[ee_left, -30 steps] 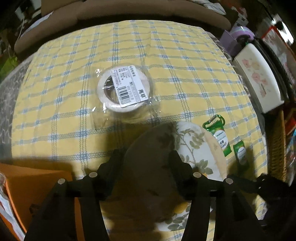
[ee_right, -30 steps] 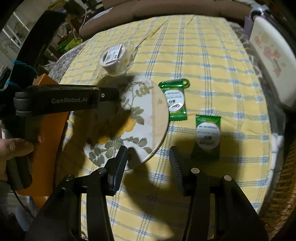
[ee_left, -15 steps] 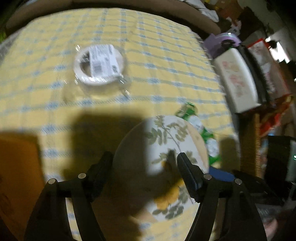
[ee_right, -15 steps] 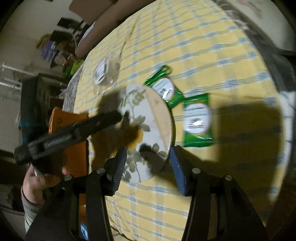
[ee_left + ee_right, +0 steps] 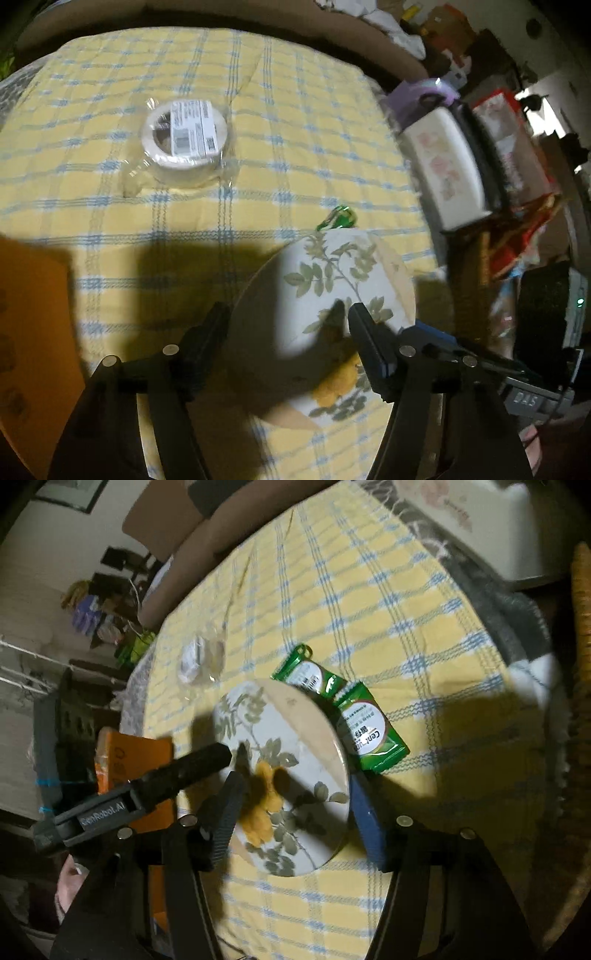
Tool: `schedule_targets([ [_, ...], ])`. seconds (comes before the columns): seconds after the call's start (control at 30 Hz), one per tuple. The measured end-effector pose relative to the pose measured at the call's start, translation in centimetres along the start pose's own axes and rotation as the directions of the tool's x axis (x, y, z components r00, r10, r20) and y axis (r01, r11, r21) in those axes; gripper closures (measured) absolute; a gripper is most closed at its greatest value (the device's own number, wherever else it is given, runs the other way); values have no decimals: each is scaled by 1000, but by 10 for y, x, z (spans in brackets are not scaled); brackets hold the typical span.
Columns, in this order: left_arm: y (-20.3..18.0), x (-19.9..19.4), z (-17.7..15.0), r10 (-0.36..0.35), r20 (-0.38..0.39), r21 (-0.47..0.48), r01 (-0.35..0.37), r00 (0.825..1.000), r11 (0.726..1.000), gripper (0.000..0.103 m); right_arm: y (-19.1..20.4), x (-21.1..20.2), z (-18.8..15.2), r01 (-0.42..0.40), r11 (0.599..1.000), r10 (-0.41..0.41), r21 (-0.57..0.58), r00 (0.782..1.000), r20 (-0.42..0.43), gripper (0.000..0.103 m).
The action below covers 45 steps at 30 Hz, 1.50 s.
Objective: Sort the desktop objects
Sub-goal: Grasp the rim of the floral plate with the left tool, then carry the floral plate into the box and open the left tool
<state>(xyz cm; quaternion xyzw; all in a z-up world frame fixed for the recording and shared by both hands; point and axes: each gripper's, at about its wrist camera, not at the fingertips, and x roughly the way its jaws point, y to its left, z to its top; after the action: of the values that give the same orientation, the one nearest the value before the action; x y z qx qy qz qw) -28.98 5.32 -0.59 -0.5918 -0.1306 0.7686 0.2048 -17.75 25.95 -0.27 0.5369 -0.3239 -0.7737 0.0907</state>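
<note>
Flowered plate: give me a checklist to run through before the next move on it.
1. Flowered plate between the fingers of the right gripper: ok. Its jaws have just been opening.
2. Right pads pressing on the plate: cannot tell.
3. Plate between the fingers of the left gripper: ok. Its jaws have just been closing, but whether they grip cannot be told.
4. Plate clear of the green sachets: not ok. Its rim overlaps them in the right wrist view.
5. Tape roll out of the way: ok. It lies apart on the cloth.
</note>
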Motion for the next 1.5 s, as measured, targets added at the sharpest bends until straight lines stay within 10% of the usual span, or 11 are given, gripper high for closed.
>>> schedule_targets([
  [0.37,-25,-161,-8,-31,208,71,17,978,997,35,96,-73,-6,-30,992,46,-123,990,136,47],
  [0.7,79,-282,-61,-13,277,-65,32,961,997,36,247,-58,-47,-119,944,147,-308,987,68,47],
  [1.13,255,-257,-106,87,217,-319,-13,972,948,36,327,146,-105,-115,940,53,-322,979,-196,62],
  [1.5,266,-258,-123,161,191,-186,-125,968,974,36,328,101,-123,-39,857,-72,-515,979,-193,51],
])
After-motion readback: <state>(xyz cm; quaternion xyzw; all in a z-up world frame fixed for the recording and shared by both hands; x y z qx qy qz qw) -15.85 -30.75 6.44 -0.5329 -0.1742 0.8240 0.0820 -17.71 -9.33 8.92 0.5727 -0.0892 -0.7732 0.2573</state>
